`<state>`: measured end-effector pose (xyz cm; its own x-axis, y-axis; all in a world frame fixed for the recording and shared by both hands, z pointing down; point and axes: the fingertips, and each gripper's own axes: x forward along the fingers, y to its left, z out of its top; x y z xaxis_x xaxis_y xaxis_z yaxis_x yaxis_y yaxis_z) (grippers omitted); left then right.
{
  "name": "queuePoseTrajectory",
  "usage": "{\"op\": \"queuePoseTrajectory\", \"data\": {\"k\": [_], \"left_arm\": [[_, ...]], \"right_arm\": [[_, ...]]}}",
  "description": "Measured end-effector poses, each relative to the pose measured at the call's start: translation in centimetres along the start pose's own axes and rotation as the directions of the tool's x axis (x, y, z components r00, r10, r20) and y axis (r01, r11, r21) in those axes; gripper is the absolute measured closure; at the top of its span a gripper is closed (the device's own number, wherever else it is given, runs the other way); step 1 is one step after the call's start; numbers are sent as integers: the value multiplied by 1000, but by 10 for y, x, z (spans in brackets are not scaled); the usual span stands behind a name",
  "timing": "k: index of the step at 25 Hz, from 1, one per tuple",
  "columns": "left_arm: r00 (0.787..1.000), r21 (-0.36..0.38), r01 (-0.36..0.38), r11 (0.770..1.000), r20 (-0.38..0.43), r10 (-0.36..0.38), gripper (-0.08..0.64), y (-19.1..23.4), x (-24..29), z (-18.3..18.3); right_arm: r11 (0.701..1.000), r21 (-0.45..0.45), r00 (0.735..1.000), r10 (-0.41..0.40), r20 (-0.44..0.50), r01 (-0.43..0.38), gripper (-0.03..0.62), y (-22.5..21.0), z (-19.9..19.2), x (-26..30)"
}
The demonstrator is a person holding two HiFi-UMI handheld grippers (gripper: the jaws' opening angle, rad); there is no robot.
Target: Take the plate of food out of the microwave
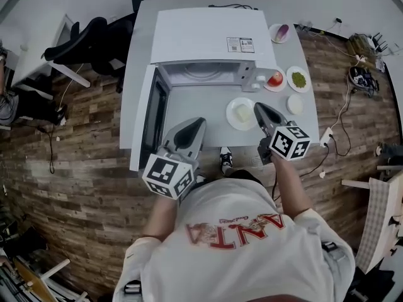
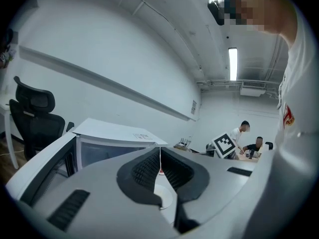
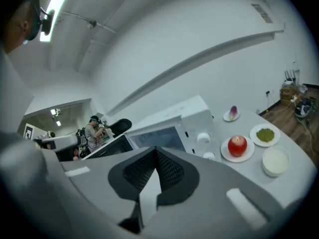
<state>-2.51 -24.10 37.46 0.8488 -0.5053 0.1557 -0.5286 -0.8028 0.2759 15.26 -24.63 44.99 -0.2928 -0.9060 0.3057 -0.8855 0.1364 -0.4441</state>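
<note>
The white plate of food (image 1: 242,113), with a pale yellow piece on it, rests on the grey table (image 1: 208,131) in front of the white microwave (image 1: 201,36). The microwave's door (image 1: 151,115) hangs open to the left and its cavity looks bare. My right gripper (image 1: 259,107) is shut with its tip at the plate's right edge; in the right gripper view its pads (image 3: 157,156) meet with nothing clearly clamped between them. My left gripper (image 1: 198,123) is shut over the table, left of the plate. Part of the plate (image 2: 164,195) shows below its touching pads.
To the right of the microwave stand a plate with a red apple (image 1: 275,79), a plate of green powder (image 1: 298,79), a small white bowl (image 1: 295,104) and a dish with a purple item (image 1: 279,33). A black office chair (image 1: 88,36) stands at the left. The table's front edge lies just under the grippers.
</note>
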Motion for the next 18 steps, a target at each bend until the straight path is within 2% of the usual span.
{"op": "queuePoseTrajectory", "data": {"k": [2, 6, 9, 12, 18], "left_arm": [[1000, 10, -2, 1000, 14, 2, 549, 0, 0, 8], [999, 40, -6, 999, 43, 4, 549, 0, 0, 27], [998, 59, -14, 998, 68, 10, 549, -1, -2, 40], [997, 71, -26, 997, 79, 21, 551, 0, -3, 45], [996, 72, -24, 997, 84, 18, 549, 2, 2, 46]], "right_arm": [[999, -35, 998, 41, 53, -39, 591, 19, 24, -5], [989, -25, 978, 147, 150, -145, 591, 55, 68, -21], [979, -106, 962, 192, 194, -174, 591, 78, 92, -33], [969, -166, 957, 213, 196, -182, 591, 89, 98, -38], [969, -153, 958, 222, 183, -195, 591, 86, 92, -39]]}}
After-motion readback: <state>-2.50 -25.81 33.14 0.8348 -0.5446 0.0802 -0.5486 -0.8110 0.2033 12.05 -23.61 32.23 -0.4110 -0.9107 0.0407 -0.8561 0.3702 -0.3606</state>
